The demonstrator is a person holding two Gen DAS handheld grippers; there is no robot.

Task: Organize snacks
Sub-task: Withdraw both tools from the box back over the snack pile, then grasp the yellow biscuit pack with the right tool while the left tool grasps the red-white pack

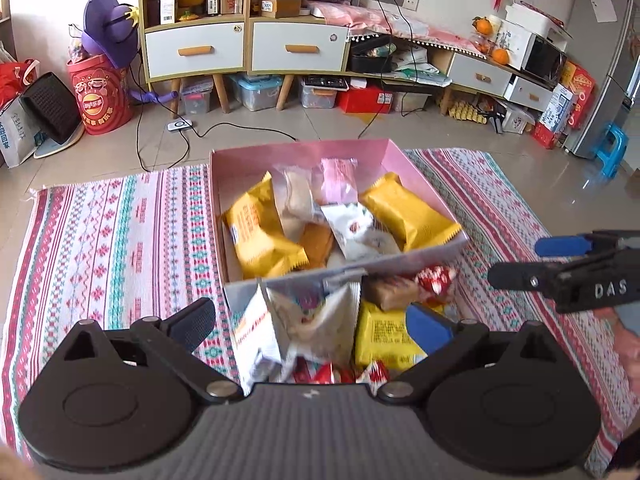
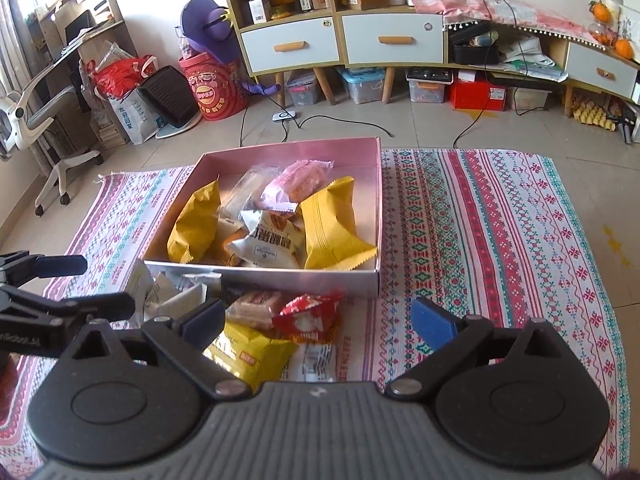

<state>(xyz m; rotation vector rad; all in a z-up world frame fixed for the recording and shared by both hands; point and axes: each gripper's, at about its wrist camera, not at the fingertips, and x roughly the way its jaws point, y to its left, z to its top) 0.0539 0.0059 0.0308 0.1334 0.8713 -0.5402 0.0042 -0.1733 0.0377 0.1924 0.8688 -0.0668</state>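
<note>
A pink box (image 1: 240, 168) (image 2: 378, 200) on the patterned rug holds several snack packets, yellow (image 1: 408, 210) (image 2: 332, 228), white (image 1: 360, 232) (image 2: 272, 240) and pink (image 1: 340, 178) (image 2: 296, 182). A loose pile lies in front of the box: a white packet (image 1: 304, 320), a yellow packet (image 1: 380, 336) (image 2: 248, 352), a red packet (image 1: 436, 280) (image 2: 308, 316) and a brown one (image 2: 256, 308). My left gripper (image 1: 312, 320) is open, fingers either side of the white packet. My right gripper (image 2: 320, 320) is open above the yellow and red packets; it shows in the left wrist view (image 1: 532, 258).
The striped rug (image 1: 120, 240) (image 2: 500, 240) lies on a tiled floor. Behind stand white-drawer cabinets (image 1: 248, 44) (image 2: 344, 40), storage bins, cables, a red drum (image 1: 100, 96) (image 2: 216, 88), and an office chair (image 2: 40, 120) at the left.
</note>
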